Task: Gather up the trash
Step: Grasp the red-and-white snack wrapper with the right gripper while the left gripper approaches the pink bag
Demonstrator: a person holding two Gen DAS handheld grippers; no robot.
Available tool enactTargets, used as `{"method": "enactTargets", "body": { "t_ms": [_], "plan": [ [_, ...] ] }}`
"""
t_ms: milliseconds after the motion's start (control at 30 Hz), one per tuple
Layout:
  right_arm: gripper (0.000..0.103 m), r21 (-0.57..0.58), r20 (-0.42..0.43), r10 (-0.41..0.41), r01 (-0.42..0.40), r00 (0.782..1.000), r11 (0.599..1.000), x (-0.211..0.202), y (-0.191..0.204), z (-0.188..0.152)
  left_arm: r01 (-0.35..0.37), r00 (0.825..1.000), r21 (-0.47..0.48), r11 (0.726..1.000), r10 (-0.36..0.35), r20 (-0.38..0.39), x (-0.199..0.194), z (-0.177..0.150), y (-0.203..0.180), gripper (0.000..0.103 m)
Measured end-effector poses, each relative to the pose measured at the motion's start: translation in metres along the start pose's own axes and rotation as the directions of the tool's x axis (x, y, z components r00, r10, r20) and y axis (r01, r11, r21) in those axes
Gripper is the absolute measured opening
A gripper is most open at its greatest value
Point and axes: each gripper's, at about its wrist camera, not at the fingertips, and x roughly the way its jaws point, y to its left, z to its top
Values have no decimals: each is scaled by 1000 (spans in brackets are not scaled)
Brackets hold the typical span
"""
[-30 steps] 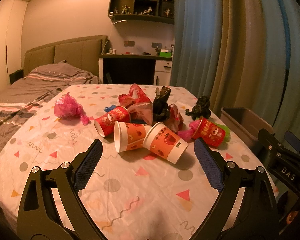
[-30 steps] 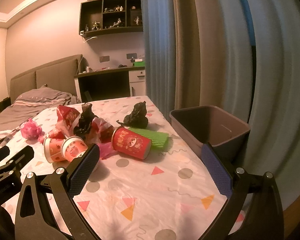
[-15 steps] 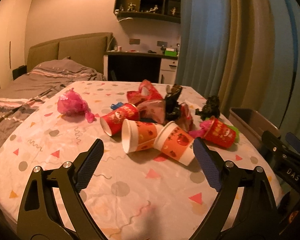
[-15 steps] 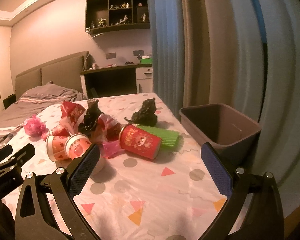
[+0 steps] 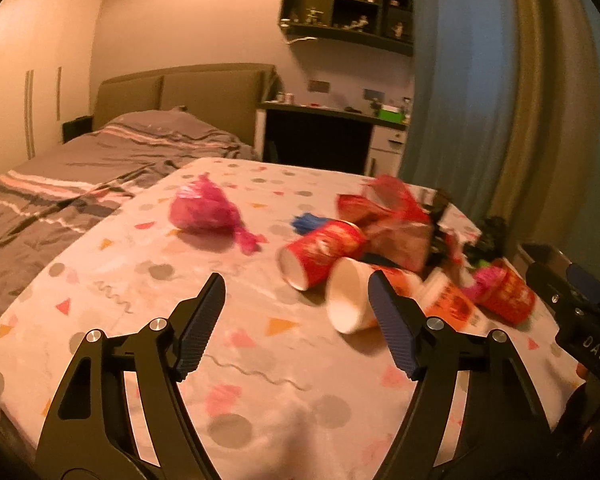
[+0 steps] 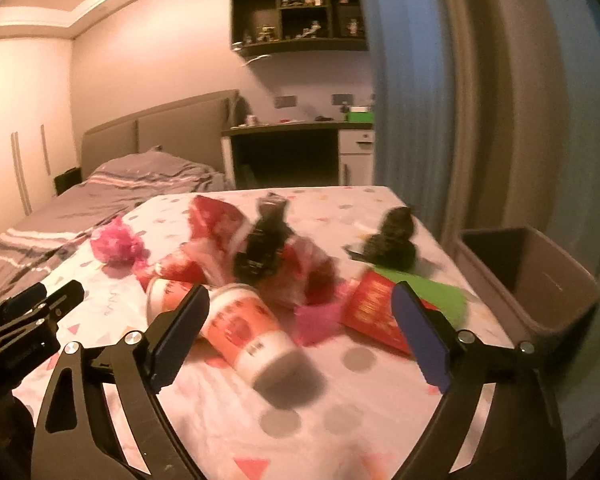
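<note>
Trash lies in a pile on the patterned tablecloth [image 5: 112, 288]: a red cup [image 5: 324, 252] on its side, an orange cup with a white mouth [image 5: 348, 304], a pink bag [image 5: 204, 210] and a red wrapper [image 5: 384, 208]. My left gripper [image 5: 296, 320] hovers low before the cups, its jaws closing with nothing between them. In the right wrist view another orange cup [image 6: 248, 332] lies just ahead, between the fingers of my right gripper [image 6: 300, 332]. Those jaws are closing too, and the pads do not touch it. Beside it are a red cup [image 6: 376, 312] and a green sleeve [image 6: 432, 292].
A brown bin [image 6: 532, 276] stands off the table's right edge by the curtains. Two crumpled black bags [image 6: 392, 240] [image 6: 264, 240] sit in the pile. A bed [image 5: 80, 168] runs along the left; a desk [image 6: 284, 152] stands behind the table.
Both grippers have come closer to the pile and their jaws have narrowed. The left view has swung left, so the cups sit further right. The orange cup looms larger between the right fingers.
</note>
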Motion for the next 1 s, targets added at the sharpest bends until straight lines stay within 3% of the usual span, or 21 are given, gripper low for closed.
{"method": "enactTargets", "body": {
  "t_ms": [133,367,567,667,733,833,1000],
  "plan": [
    [70,-36,-41,62,-64,997,997,27,19,7,-36,999,-23,999,36,-1,8,4,17,73],
    [59,-72,-107,129,-137,986,988,76,49,20,-56,998,-35,998,55,-23,24,4,28,73],
    [43,-61,-148,168,-178,975,982,102,57,26,-93,995,-66,994,91,-31,35,13,51,76],
    [30,-73,-162,184,-197,969,978,110,62,26,-104,994,-81,991,101,-37,39,17,62,79],
    [13,-77,-172,190,-205,967,976,113,64,25,-112,993,-84,990,109,-42,42,19,67,80],
    [7,-76,-167,198,-213,966,974,116,65,25,-120,992,-83,989,117,-47,46,21,72,82],
    [5,-67,-111,202,-210,973,975,106,61,33,-122,992,-74,990,119,-51,59,30,84,85]
  ]
}}
